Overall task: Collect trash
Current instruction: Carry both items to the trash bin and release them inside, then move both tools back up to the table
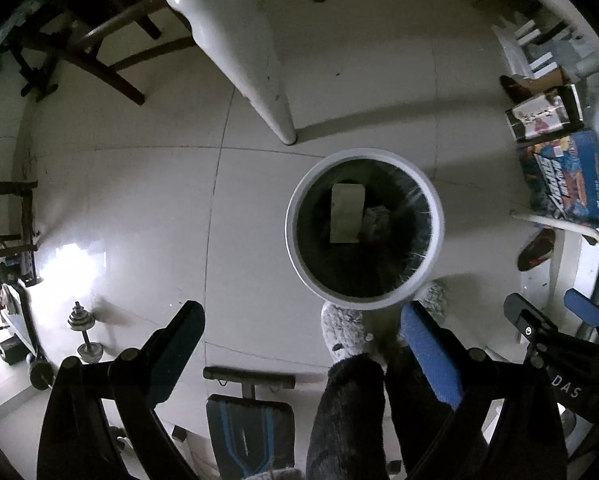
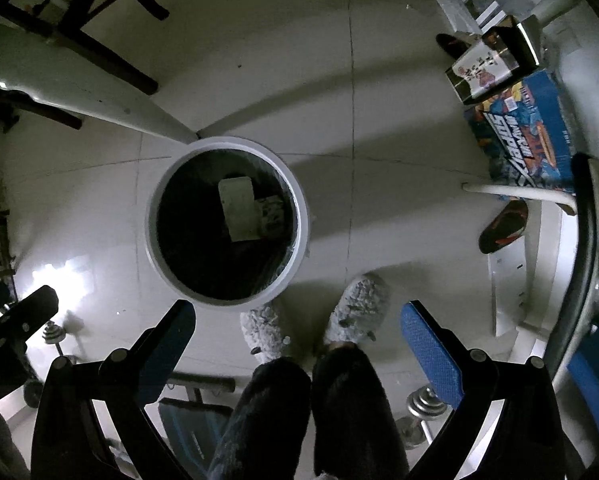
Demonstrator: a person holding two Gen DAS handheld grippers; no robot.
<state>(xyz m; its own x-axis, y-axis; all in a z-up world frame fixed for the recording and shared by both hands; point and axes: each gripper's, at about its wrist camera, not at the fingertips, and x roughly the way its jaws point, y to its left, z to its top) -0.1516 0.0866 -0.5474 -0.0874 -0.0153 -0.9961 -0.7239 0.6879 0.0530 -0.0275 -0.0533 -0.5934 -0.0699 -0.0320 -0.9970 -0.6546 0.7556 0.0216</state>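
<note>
Bin (image 1: 435, 216) is sitting on the floor just beyond your slippers, a box (image 1: 346, 213) already lying inside. Both grippers (image 1: 303, 320) (image 2: 297, 320) are hanging released, jaws empty; you're needing fresh trash, scanning right-hand clutter.

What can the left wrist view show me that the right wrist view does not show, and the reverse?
Only the left wrist view shows the right gripper beside it, jaws open, and a dark wooden stool. Only the right wrist view shows both grey slippers fully and a dumbbell near them. Both show the white trash bin holding a pale box, and the blue game box.
</note>
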